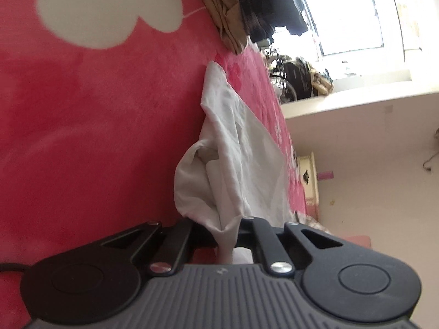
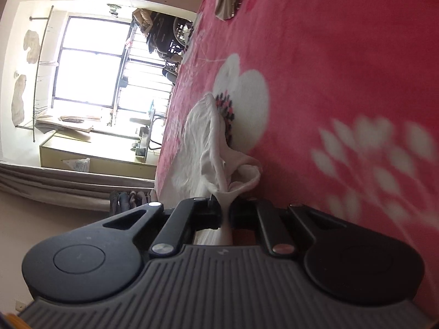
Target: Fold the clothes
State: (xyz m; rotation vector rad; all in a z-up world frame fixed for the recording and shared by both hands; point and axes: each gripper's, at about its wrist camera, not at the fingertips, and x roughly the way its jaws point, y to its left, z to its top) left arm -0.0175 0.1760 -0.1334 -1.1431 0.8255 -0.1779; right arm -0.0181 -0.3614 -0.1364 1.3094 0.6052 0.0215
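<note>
A white garment [image 1: 233, 148] lies on a pink blanket with white flowers [image 1: 82, 123]; both views are rolled sideways. My left gripper [image 1: 226, 233] is shut on a bunched edge of the white garment, and the cloth runs pinched between its black jaws. In the right wrist view the same white garment [image 2: 208, 142] stretches away over the pink blanket [image 2: 343, 68]. My right gripper [image 2: 225, 211] is shut on another gathered edge of it, with a narrow twist of cloth squeezed between the jaws.
A tan garment [image 1: 225, 13] and dark checked clothes [image 1: 263, 8] lie heaped at the blanket's far end. The tan garment [image 2: 226, 0] also shows in the right wrist view. Beyond the bed's edge are a bright window [image 2: 90, 60], a low cabinet [image 2: 90, 159] and grey curtains [image 2: 68, 186].
</note>
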